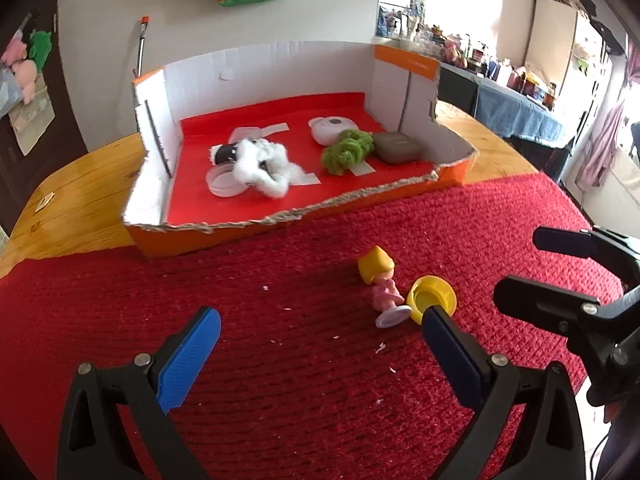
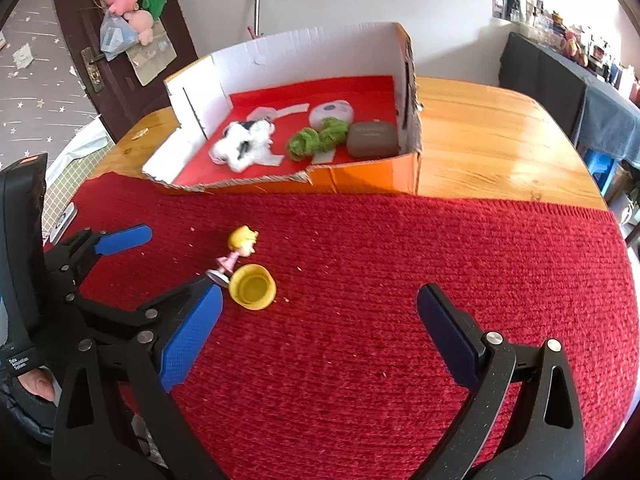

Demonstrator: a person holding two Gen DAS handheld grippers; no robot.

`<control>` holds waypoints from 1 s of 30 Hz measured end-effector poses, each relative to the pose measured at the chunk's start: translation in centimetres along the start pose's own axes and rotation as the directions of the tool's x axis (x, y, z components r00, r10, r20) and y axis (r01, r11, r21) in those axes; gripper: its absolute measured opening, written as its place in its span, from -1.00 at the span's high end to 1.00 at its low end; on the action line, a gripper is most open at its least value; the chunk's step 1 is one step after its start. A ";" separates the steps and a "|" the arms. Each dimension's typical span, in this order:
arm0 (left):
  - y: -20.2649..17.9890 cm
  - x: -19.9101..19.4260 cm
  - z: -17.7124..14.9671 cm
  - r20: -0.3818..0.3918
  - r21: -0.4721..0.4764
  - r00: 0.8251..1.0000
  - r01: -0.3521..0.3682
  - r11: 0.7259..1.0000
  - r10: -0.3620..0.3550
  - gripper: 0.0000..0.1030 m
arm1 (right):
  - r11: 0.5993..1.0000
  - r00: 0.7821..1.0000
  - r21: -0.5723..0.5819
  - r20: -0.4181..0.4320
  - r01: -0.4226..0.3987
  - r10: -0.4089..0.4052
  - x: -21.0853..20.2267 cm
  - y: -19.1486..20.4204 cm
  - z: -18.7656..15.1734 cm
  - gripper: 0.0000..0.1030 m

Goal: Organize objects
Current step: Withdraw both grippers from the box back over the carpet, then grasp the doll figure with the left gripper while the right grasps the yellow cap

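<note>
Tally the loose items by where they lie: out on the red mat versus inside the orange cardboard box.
On the red mat: 2, a blonde pink-dressed figurine and a yellow plastic cap.
In the box: at least 5, partly overlapping: white fluff, clear lid, white round case, green fluff, brown pouch.
Total: 7.

Toppled doll [image 1: 380, 280] touching yellow cap [image 1: 432, 294]

Bare red mat [image 2: 400, 280] right of cap [image 2: 253, 287]
</note>
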State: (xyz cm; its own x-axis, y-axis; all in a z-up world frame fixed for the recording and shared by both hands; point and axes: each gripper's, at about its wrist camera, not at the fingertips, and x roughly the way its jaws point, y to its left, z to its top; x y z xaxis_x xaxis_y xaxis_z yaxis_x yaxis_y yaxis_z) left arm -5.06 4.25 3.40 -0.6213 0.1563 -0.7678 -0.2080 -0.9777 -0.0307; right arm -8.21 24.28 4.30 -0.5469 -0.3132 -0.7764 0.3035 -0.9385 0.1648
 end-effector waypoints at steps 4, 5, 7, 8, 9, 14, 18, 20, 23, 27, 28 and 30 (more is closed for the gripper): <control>0.0 1.0 0.0 -0.021 -0.003 1.000 -0.012 1.000 0.012 -0.99 | 1.000 1.000 -0.001 -0.016 0.012 -0.012 0.4 -0.4 -0.4 -0.94; 0.1 1.3 0.0 -0.026 -0.008 1.000 -0.018 1.000 0.018 -0.99 | 1.000 1.000 -0.002 -0.019 0.015 -0.015 0.5 -0.4 -0.5 -0.94; 0.3 1.6 0.2 -0.030 -0.019 0.999 -0.027 0.999 0.026 -0.99 | 1.000 0.999 -0.010 -0.028 0.021 -0.021 0.8 -0.5 -0.6 -0.94; 0.5 1.7 0.3 -0.030 -0.026 0.999 -0.036 0.999 0.035 -0.99 | 1.000 0.999 -0.015 -0.031 0.023 -0.023 0.9 -0.4 -0.7 -0.94; 0.7 1.7 0.4 -0.029 -0.032 0.998 -0.047 0.998 0.046 -0.99 | 0.999 0.999 -0.027 -0.036 0.026 -0.027 1.1 -0.2 -0.8 -0.94; 2.4 1.7 0.8 -0.017 -0.090 0.997 -0.076 0.993 0.075 -0.99 | 0.994 0.998 -0.099 -0.039 0.040 -0.044 1.9 1.5 -0.9 -0.93; 2.9 1.6 1.0 -0.010 -0.103 0.999 -0.052 0.993 0.051 -0.95 | 0.988 0.998 -0.144 -0.032 0.057 -0.062 2.6 2.7 -0.7 -0.93; 2.7 1.5 1.1 -0.004 -0.092 1.000 -0.024 0.995 0.024 -0.90 | 0.984 0.997 -0.163 -0.021 0.066 -0.070 2.9 3.2 -0.8 -0.93; 2.2 1.6 1.4 0.003 -0.071 1.000 0.002 0.997 -0.002 -0.82 | 0.979 0.996 -0.182 -0.010 0.091 -0.094 3.3 3.5 -0.8 -0.89; 1.7 2.1 1.7 -0.010 -0.052 0.999 0.031 0.998 -0.031 -0.58 | 0.979 0.995 -0.182 -0.009 0.094 -0.097 3.7 3.5 -0.7 -0.48; 1.6 2.2 1.7 -0.018 -0.046 0.999 0.040 0.998 -0.041 -0.48 | 0.979 0.996 -0.181 -0.008 0.091 -0.094 3.8 3.4 -0.8 -0.45; 1.4 2.4 1.6 -0.024 -0.039 0.998 0.053 0.998 -0.054 -0.38 | 0.978 0.996 -0.187 -0.002 0.087 -0.089 3.7 3.5 -0.8 -0.38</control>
State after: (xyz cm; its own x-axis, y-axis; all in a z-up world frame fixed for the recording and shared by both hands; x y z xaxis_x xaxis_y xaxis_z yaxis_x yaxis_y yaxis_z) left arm -8.05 3.53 2.58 -0.5907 0.2050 -0.7804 -0.2110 -0.9728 -0.0958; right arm -8.59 19.99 1.54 -0.5701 -0.2277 -0.7894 0.3953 -0.9183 -0.0206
